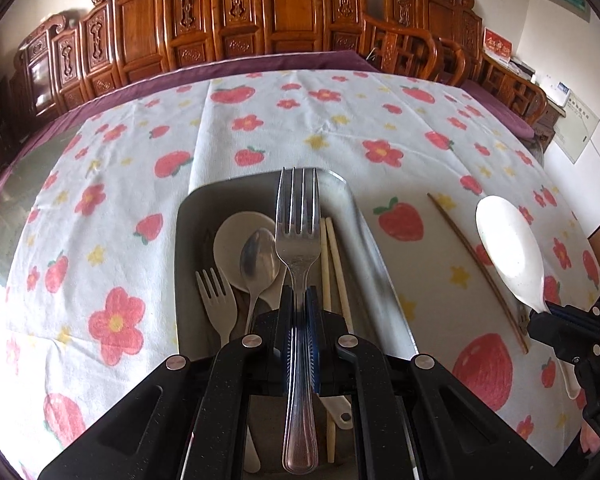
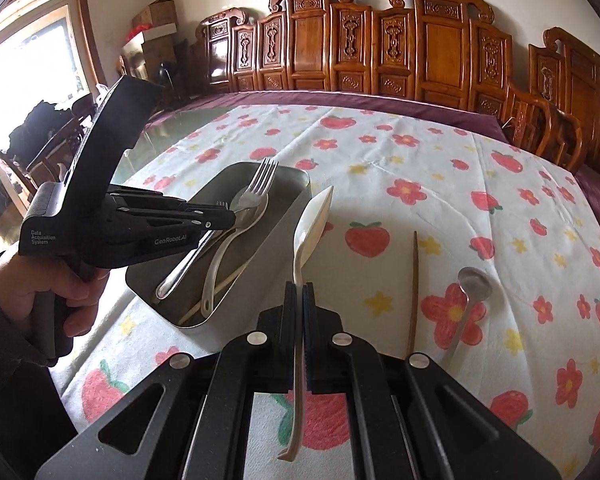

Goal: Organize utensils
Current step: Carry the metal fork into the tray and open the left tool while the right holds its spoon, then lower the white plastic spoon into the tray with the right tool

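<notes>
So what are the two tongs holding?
Left tongs pinch the metal fork mid-handle. Right tongs pinch the white spoon by its handle.

Left gripper (image 1: 299,300) jaws clamped on metal fork (image 1: 298,232), right gripper (image 2: 299,296) jaws clamped on white spoon (image 2: 314,220)

Daylight from an overexposed window (image 2: 24,80) at left blows out; fisheye bends edges, and a soft glare streaks the grey metal tray (image 1: 374,276).
</notes>
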`<action>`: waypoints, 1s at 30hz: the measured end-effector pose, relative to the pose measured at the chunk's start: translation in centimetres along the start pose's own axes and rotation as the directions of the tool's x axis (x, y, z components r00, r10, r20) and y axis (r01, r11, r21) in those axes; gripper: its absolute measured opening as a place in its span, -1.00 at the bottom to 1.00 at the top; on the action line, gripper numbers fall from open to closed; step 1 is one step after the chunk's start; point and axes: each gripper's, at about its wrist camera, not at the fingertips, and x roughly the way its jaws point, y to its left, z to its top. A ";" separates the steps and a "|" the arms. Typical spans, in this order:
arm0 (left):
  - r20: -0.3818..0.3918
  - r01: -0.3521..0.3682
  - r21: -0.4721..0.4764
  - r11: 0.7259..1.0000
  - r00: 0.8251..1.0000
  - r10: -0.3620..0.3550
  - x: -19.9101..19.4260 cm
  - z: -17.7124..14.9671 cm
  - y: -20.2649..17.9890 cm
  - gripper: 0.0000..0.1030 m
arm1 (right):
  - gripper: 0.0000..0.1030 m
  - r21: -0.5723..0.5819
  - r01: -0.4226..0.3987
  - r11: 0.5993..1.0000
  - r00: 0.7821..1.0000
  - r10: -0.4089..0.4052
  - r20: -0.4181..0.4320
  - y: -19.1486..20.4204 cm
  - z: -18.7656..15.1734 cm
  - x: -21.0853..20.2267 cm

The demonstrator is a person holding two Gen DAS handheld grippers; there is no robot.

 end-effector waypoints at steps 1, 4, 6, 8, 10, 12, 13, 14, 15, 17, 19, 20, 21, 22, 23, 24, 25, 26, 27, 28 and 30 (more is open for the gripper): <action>-0.008 -0.001 0.002 1.000 1.000 0.001 0.2 -0.1 0.0 -0.88 | -0.91 -0.001 0.001 1.000 1.000 -0.001 -0.003 0.1 0.0 0.1; -0.021 -0.004 0.007 1.000 1.000 0.004 0.5 -0.3 -0.1 -0.88 | -0.91 -0.006 0.003 1.000 1.000 -0.003 -0.006 0.3 0.0 0.2; -0.024 -0.004 0.005 1.000 1.000 0.004 0.6 -0.4 -0.2 -0.88 | -0.91 -0.009 0.006 1.000 1.000 -0.006 -0.008 0.5 0.0 0.2; -0.031 -0.007 0.001 1.000 1.000 0.007 0.7 -0.5 -0.2 -0.88 | -0.91 -0.009 0.007 1.000 1.000 -0.007 -0.009 0.5 0.0 0.0; -0.032 -0.009 -0.003 1.000 0.999 0.009 0.7 -0.5 -0.1 -0.88 | -0.91 -0.010 0.010 1.000 1.000 -0.010 -0.011 0.6 0.0 0.0; -0.018 -0.006 -0.006 1.000 1.000 0.006 0.5 -0.5 0.0 -0.83 | -0.91 -0.011 0.013 1.000 1.000 -0.014 -0.012 0.6 0.1 -0.1; -0.013 0.000 -0.015 1.000 1.000 0.000 0.2 -0.6 0.2 -0.80 | -0.91 -0.013 0.015 1.000 1.000 -0.015 -0.013 0.6 0.2 -0.2; -0.008 0.006 -0.022 1.000 1.000 -0.006 0.1 -0.5 0.3 -0.72 | -0.91 -0.016 0.017 1.000 1.000 -0.017 -0.013 0.7 0.3 -0.4; 0.001 0.008 -0.028 1.000 1.000 -0.008 -0.3 -0.5 0.4 -0.66 | -0.91 -0.018 0.019 1.000 1.000 -0.019 -0.012 0.8 0.3 -0.4; 0.023 0.007 -0.031 0.999 1.000 -0.006 -1.1 -0.5 0.6 -0.63 | -0.91 -0.015 0.018 1.000 1.000 -0.019 -0.012 0.9 0.6 -0.6; 0.056 0.001 -0.034 0.999 0.998 0.001 -2.5 -0.7 0.9 -0.57 | -0.91 -0.016 0.020 1.000 1.000 -0.020 -0.010 1.2 0.8 -0.7; 0.071 -0.002 -0.036 0.999 0.997 0.005 -3.1 -0.8 1.1 -0.47 | -0.91 -0.016 0.018 1.000 1.000 -0.018 -0.009 1.4 1.0 -0.7; 0.087 -0.005 -0.038 0.999 0.996 0.009 -3.7 -0.9 1.3 -0.36 | -0.91 -0.015 0.012 1.000 1.000 -0.012 -0.008 1.6 1.2 -0.7; 0.103 -0.009 -0.040 0.999 0.995 0.013 -4.3 -1.0 1.5 -0.32 | -0.91 -0.017 0.008 1.000 1.000 -0.009 -0.007 1.9 1.4 -0.7; 0.121 -0.015 -0.045 0.999 0.992 0.020 -5.0 -1.2 1.8 -0.27 | -0.91 -0.021 0.006 1.000 1.000 -0.006 -0.007 2.1 1.6 -0.7; 0.137 -0.021 -0.050 0.999 0.990 0.028 -5.7 -1.4 2.2 -0.22 | -0.91 -0.023 0.003 1.000 1.000 -0.003 -0.007 2.4 1.9 -0.7; 0.147 -0.025 -0.053 0.998 0.989 0.032 -6.1 -1.5 2.4 -0.18 | -0.91 -0.021 -0.004 1.000 1.000 0.004 -0.008 2.6 2.1 -0.6; 0.161 -0.031 -0.060 0.998 0.986 0.041 -6.7 -1.6 2.8 -0.12 | -0.91 -0.019 -0.015 1.000 1.000 0.015 -0.009 2.9 2.5 -0.4; 0.172 -0.037 -0.065 0.997 0.984 0.048 -7.1 -1.8 3.2 -0.08 | -0.91 -0.021 -0.021 1.000 1.000 0.021 -0.010 3.2 2.9 -0.2; 0.180 -0.042 -0.070 0.997 0.982 0.054 -7.4 -1.9 3.5 -0.06 | -0.91 -0.024 -0.026 0.999 1.000 0.026 -0.010 3.5 3.2 0.0; 0.188 -0.049 -0.079 0.996 0.980 0.064 -7.8 -2.1 4.1 0.04 | -0.91 -0.025 -0.034 0.999 0.999 0.034 -0.014 4.0 3.8 0.5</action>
